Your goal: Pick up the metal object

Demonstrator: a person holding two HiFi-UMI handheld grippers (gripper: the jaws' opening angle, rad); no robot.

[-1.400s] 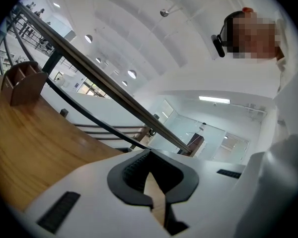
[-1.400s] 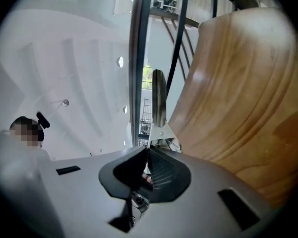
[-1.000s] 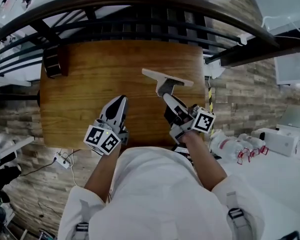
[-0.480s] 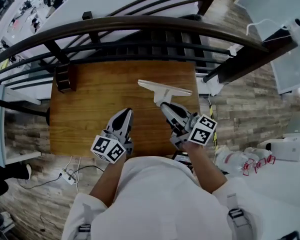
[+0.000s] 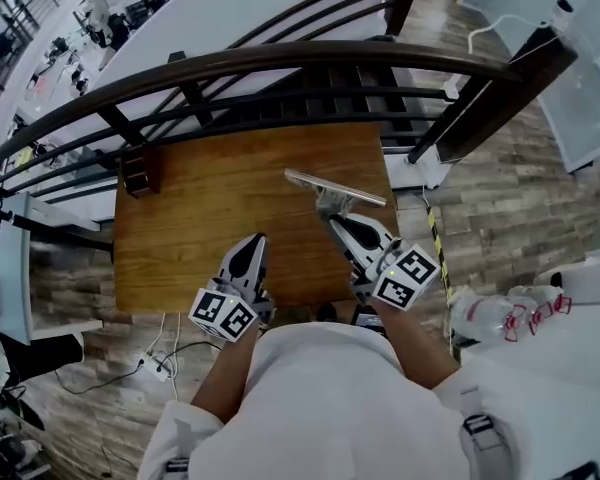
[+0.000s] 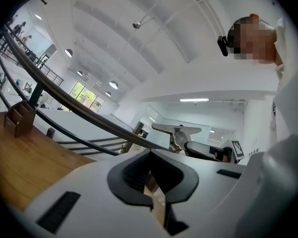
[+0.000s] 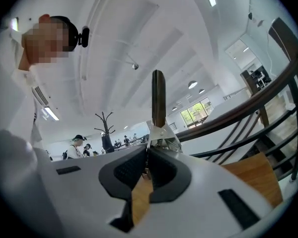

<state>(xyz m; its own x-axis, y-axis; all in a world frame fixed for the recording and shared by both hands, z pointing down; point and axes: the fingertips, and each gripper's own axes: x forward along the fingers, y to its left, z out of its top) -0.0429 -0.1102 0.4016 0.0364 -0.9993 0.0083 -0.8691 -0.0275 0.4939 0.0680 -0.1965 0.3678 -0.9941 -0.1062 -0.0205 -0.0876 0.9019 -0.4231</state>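
Observation:
The metal object (image 5: 335, 187) is a flat bar on a short bracket, and my right gripper (image 5: 332, 218) is shut on the bracket and holds it above the wooden table (image 5: 200, 208). In the right gripper view the bar (image 7: 158, 100) stands upright just beyond the closed right gripper (image 7: 146, 156). My left gripper (image 5: 255, 241) hovers over the table's near edge, shut, with nothing in it. In the left gripper view, past the left gripper (image 6: 150, 158), the metal object (image 6: 176, 130) shows to the right.
A small brown wooden holder (image 5: 140, 171) stands at the table's far left corner and also appears in the left gripper view as the holder (image 6: 20, 118). A dark curved railing (image 5: 280, 63) runs behind the table. A power strip (image 5: 155, 366) lies on the floor at left, plastic bottles (image 5: 485, 316) at right.
Both grippers have risen and drawn back toward the person. The right gripper has rolled, turning the metal bar from its flat face to its thin edge.

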